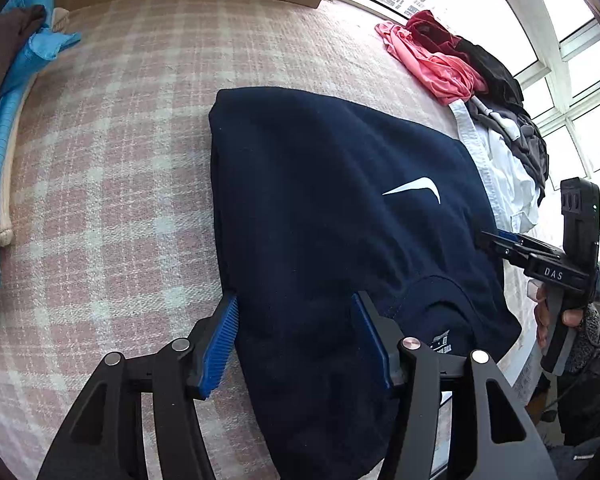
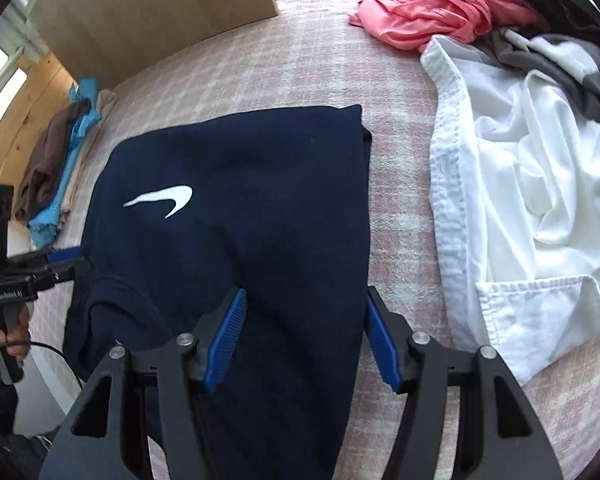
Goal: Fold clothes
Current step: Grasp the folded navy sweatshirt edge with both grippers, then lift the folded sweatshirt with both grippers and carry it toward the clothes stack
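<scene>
A navy T-shirt [image 1: 332, 216] lies folded mid-frame on the checked bedspread [image 1: 112, 168], with the left gripper [image 1: 296, 344] and right gripper [image 2: 304, 336] both partly open, straddling its near edges, gripping nothing, seemingly released after folding.

The folded T-shirt [image 1: 320, 208] lies flat on the bed cover [image 1: 120, 160], near the middle, its neck opening [image 1: 432, 308] at the near end. In the left wrist view, a stack of folded clothes [image 1: 8, 128] sits along the cover's left edge, well apart from the T-shirt. A heap of loose clothes [image 1: 480, 92] lies to the right, running from the far right corner toward the near side; its nearest piece, a crumpled shirt [image 2: 532, 200], lies just beside the T-shirt's right edge. A board [image 2: 152, 12] stands behind the cover at the far left, and windows [image 1: 572, 80] stand beyond the heap.

The left gripper [image 1: 294, 336] straddles the T-shirt's near left edge; the right gripper [image 2: 304, 332] straddles its near right edge.
</scene>
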{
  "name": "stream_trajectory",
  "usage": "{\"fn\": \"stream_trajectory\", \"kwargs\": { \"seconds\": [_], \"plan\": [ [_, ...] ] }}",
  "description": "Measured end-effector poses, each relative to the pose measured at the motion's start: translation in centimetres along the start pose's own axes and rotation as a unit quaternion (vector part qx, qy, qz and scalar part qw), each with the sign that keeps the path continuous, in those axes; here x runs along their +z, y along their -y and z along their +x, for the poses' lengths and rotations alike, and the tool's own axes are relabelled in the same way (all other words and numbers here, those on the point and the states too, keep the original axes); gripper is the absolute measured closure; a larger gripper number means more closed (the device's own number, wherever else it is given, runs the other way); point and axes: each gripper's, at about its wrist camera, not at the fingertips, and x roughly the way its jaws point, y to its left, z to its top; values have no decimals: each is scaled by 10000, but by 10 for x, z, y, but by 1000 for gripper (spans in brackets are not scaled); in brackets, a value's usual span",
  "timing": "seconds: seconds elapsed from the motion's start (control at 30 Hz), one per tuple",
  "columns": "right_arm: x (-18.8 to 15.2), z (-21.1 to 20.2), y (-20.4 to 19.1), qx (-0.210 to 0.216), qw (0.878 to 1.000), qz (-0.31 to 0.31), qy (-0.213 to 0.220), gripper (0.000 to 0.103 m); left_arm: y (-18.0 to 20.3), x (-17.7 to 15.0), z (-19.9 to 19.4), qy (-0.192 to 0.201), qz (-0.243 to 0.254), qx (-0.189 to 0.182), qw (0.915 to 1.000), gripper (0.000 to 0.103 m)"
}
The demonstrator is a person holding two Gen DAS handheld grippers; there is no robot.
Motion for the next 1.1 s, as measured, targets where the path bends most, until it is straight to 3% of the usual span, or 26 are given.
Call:
{"fn": "stream_trajectory", "kwargs": {
  "seconds": [0.13,0.3,0.37,0.5,0.67,0.77,0.87,0.9,1.0,1.1],
  "plan": [
    [3,3,-2,-6,9997,-194,-111,44,7,-1,2,-62,98,244,9996,46],
    [3,4,-1,-74,9990,-369,-240,44,-1,-1,0,-76,-168,512,9985,46],
    [4,6,-4,-65,9987,-419,-286,40,-2,0,1,-105,-145,500,9986,45],
    [9,8,-8,-101,9978,-506,-424,37,9,5,6,-243,158,556,9980,42],
    [4,12,-22,-320,9927,-1077,-433,39,33,6,16,-309,829,748,9933,41],
    [3,10,-24,-233,9916,-1223,-345,51,37,9,17,-333,1035,697,9916,55],
    [2,9,-23,96,9922,-1218,-262,79,36,14,17,-295,1095,596,9918,82],
    [3,10,-20,314,9933,-1079,-282,79,37,15,17,-270,1099,553,9920,87],
    [7,14,-4,1121,9924,-411,-307,80,35,19,17,-226,956,289,9947,89],
    [10,19,8,2110,9766,271,-321,80,32,24,13,-163,682,-300,9971,90]
  ]
}}
